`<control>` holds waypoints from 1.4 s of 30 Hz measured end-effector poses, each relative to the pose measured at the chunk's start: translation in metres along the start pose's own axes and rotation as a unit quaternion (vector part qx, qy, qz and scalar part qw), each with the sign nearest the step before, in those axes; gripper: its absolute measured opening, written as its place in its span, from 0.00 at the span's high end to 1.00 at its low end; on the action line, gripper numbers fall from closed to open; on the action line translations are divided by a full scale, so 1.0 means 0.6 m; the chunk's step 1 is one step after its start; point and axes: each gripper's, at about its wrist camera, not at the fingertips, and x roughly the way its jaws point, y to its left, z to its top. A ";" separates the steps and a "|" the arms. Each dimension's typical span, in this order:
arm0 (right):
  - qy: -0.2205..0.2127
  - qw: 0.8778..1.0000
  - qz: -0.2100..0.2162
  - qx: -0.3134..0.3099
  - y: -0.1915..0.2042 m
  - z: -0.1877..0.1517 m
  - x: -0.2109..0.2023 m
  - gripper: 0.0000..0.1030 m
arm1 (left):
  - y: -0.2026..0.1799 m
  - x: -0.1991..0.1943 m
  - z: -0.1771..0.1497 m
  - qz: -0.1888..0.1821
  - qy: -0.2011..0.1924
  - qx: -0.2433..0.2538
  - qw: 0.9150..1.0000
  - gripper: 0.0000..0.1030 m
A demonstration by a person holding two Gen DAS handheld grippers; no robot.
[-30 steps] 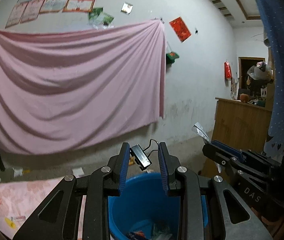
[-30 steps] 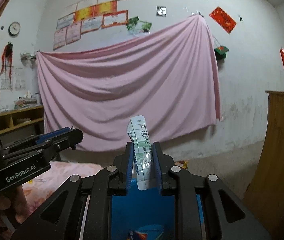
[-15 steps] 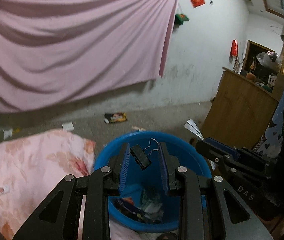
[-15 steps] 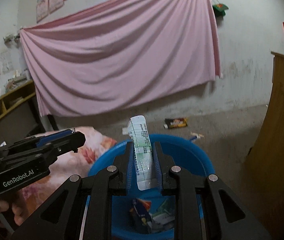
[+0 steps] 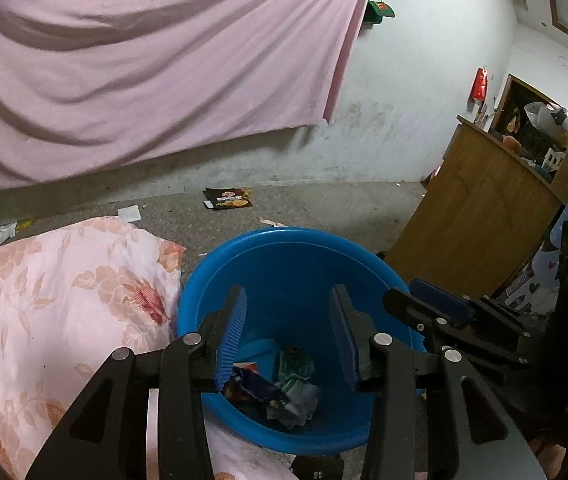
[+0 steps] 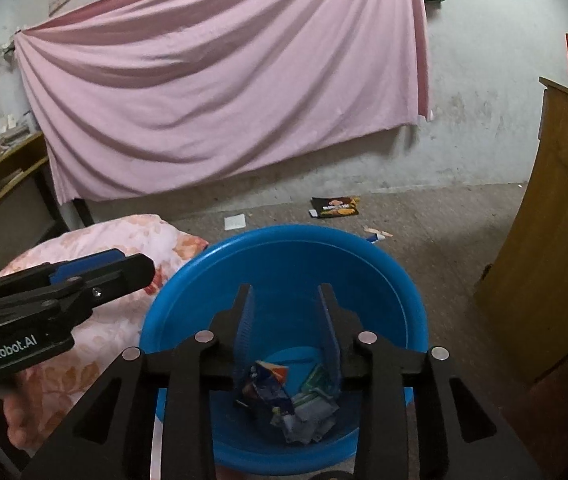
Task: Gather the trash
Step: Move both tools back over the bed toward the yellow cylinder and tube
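Two pairs of black tongs with blue pads hang side by side over a blue plastic basin (image 5: 244,248) that stands on a grey concrete floor (image 5: 323,208), beside a pink floral quilt (image 5: 64,280). The left tongs (image 5: 287,332) and the right tongs (image 6: 285,326) both have their jaws parting, and nothing sits between either pair.

At the bottom of the basin lies a small heap of crumpled wrappers (image 6: 291,404), directly below both pairs of tongs and well apart from their pads. This trash looks light, thin and soft, likely to crush under any squeeze and to slip if pinched at a glossy flat face.

More litter waits on the floor beyond the basin's far rim: a dark snack packet (image 5: 228,199) near the wall, a small white paper square (image 6: 234,222), and a pale scrap (image 6: 377,234) close to the rim (all flat against the concrete). Each would probably be best taken by a raised edge or corner, with the pads angled low to get under it.
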 end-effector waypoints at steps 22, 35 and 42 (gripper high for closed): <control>-0.036 0.999 0.021 0.010 0.020 0.023 -0.008 0.00 | 0.077 -0.099 -0.012 0.104 -0.067 -0.043 0.991 0.02; -0.152 0.982 0.110 -0.024 0.119 0.049 -0.065 0.00 | 0.134 -0.240 -0.023 0.157 -0.158 -0.053 0.973 0.02; -0.235 0.956 0.168 -0.053 0.193 0.051 -0.101 0.00 | 0.159 -0.336 -0.046 0.196 -0.234 -0.029 0.952 0.02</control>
